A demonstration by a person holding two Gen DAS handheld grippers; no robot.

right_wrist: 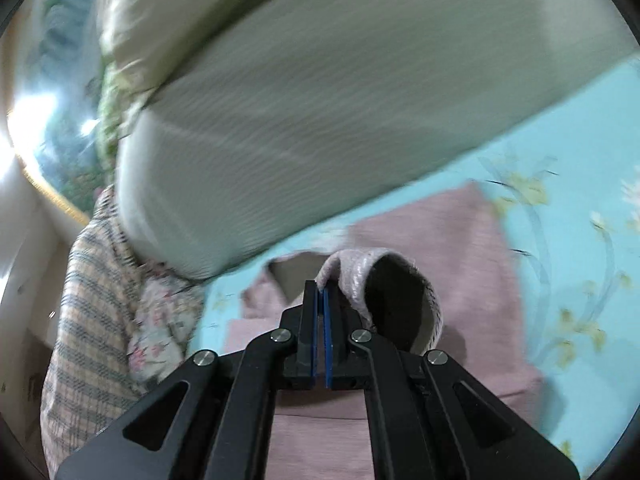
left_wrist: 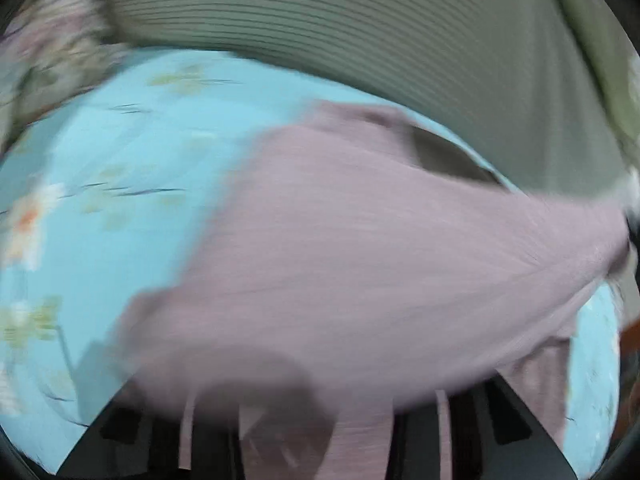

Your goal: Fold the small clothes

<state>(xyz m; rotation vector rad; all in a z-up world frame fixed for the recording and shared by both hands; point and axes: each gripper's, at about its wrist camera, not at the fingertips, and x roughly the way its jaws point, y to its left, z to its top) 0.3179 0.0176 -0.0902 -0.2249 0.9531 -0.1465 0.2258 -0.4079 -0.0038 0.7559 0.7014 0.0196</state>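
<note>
Right hand-held gripper [right_wrist: 320, 292]: pinched tight on the ribbed cuff [right_wrist: 352, 264] of the mauve garment [right_wrist: 460, 248], cuff lifted and curled open above the rest. Garment spread across the blue flowered bedsheet [right_wrist: 560, 168], near the pale green pillow [right_wrist: 320, 100]. Left hand-held gripper [left_wrist: 312, 440]: draped and mostly hidden under blurred mauve cloth [left_wrist: 360, 240]; impossible to tell whether clamped or parted.

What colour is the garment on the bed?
Dusty pink; the garment shows best in the right wrist view.
</note>
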